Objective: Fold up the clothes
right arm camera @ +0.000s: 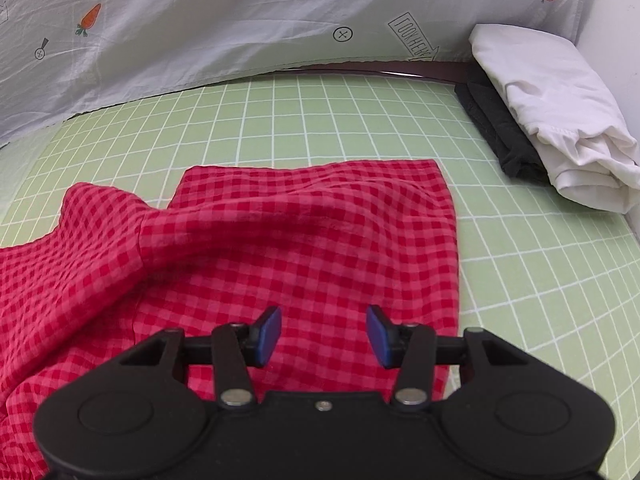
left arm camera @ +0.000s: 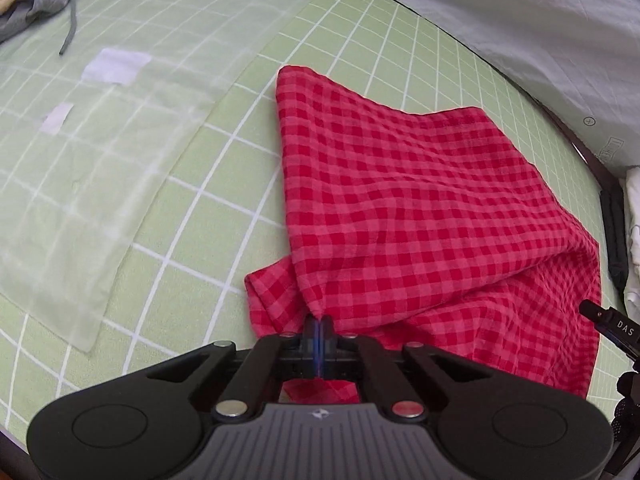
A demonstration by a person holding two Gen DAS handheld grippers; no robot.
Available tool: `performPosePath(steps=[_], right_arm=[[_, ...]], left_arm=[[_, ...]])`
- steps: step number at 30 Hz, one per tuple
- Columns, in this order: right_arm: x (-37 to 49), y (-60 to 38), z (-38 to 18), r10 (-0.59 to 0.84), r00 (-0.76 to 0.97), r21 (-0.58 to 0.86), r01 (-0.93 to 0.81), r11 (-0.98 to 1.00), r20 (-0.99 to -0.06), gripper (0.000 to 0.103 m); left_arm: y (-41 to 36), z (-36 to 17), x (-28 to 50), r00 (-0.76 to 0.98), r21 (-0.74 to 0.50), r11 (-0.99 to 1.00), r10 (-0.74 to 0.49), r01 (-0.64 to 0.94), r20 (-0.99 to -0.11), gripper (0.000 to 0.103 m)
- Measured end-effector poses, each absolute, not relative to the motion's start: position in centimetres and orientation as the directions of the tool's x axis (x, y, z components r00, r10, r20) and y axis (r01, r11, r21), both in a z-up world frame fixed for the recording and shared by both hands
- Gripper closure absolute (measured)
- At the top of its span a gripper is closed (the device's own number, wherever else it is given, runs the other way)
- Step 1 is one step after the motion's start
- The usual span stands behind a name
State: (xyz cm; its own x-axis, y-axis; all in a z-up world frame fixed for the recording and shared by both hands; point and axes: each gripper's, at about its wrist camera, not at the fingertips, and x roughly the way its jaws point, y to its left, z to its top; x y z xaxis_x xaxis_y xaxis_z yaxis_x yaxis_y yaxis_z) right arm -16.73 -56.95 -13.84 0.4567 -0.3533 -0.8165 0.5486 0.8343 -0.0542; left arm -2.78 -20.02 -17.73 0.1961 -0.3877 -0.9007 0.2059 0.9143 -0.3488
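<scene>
Left fingers pinch red checked garment edge.

Both grippers are matt black plastic with two round discs at the sides and silver pivot screws behind the jaws. The left gripper has a grey ribbed plate with a small logo and one red screw. The right gripper has blue pads.

A green mat with white squares covers the counter. A gray sheet with little carrots hangs behind it.
</scene>
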Motion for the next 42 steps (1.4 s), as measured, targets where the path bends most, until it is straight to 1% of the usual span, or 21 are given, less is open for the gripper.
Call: performPosePath(steps=[4, 6, 8, 12, 15, 18, 21, 24, 31, 34, 36, 42], right_arm=[[-15.7, -56.7, -13.0, -0.345, 0.484, -0.042, 0.533, 0.845, -0.804, 0.054], [-14.8, -56.8, -12.4, -0.341, 0.503, -0.032, 0.526, 0.850, -0.794, 0.054], [-13.4, -56.9, -11.8, -0.340, 0.520, -0.030, 0.515, 0.857, -0.783, 0.054], [-9.9, -56.8, -11.2, -0.332, 0.554, -0.026, 0.487, 0.873, -0.763, 0.055], [-7.1, -56.9, -11.5, -0.306, 0.568, -0.012, 0.462, 0.887, -0.764, 0.059], [-4.0, -56.9, -12.7, -0.278, 0.563, -0.005, 0.436, 0.900, -0.778, 0.061], [-1.4, -56.8, -14.1, -0.234, 0.559, 0.013, 0.402, 0.916, -0.796, 0.061], [0.2, -55.8, -15.2, -0.159, 0.569, 0.055, 0.341, 0.939, -0.807, 0.061], [-0.5, -52.5, -16.7, -0.063, 0.559, 0.092, 0.245, 0.965, -0.827, 0.059], [-0.9, -51.0, -17.4, -0.024, 0.551, 0.108, 0.205, 0.973, -0.834, 0.056], [-1.2, -50.4, -17.4, -0.017, 0.550, 0.099, 0.180, 0.979, -0.835, 0.055], [-1.7, -48.9, -17.5, -0.035, 0.553, 0.027, 0.104, 0.994, -0.832, 0.055]], left_arm=[[-19.4, -16.2, -1.7, 0.250, -0.375, 0.906, -0.415, 0.195, -0.875, 0.099], [-19.0, -15.4, -0.9, 0.276, -0.395, 0.901, -0.432, 0.180, -0.859, 0.092], [-18.5, -14.9, 0.0, 0.299, -0.403, 0.901, -0.433, 0.159, -0.850, 0.091], [-18.8, -14.8, 2.8, 0.320, -0.368, 0.918, -0.397, 0.148, -0.860, 0.087], [-19.6, -15.6, 5.0, 0.314, -0.335, 0.930, -0.366, 0.149, -0.876, 0.087], [-20.5, -16.5, 6.5, 0.304, -0.304, 0.940, -0.338, 0.154, -0.891, 0.087], [-21.2, -17.0, 7.2, 0.305, -0.273, 0.948, -0.311, 0.162, -0.900, 0.087], [-21.6, -17.1, 7.2, 0.325, -0.236, 0.958, -0.279, 0.165, -0.904, 0.087], [-22.2, -17.8, 6.8, 0.301, -0.208, 0.960, -0.258, 0.187, -0.918, 0.087], [-22.5, -17.9, 6.6, 0.304, -0.199, 0.958, -0.256, 0.205, -0.918, 0.086], [-22.7, -17.9, 6.6, 0.307, -0.193, 0.958, -0.253, 0.211, -0.918, 0.086], [-22.9, -17.9, 6.3, 0.319, -0.172, 0.958, -0.241, 0.227, -0.917, 0.085]])
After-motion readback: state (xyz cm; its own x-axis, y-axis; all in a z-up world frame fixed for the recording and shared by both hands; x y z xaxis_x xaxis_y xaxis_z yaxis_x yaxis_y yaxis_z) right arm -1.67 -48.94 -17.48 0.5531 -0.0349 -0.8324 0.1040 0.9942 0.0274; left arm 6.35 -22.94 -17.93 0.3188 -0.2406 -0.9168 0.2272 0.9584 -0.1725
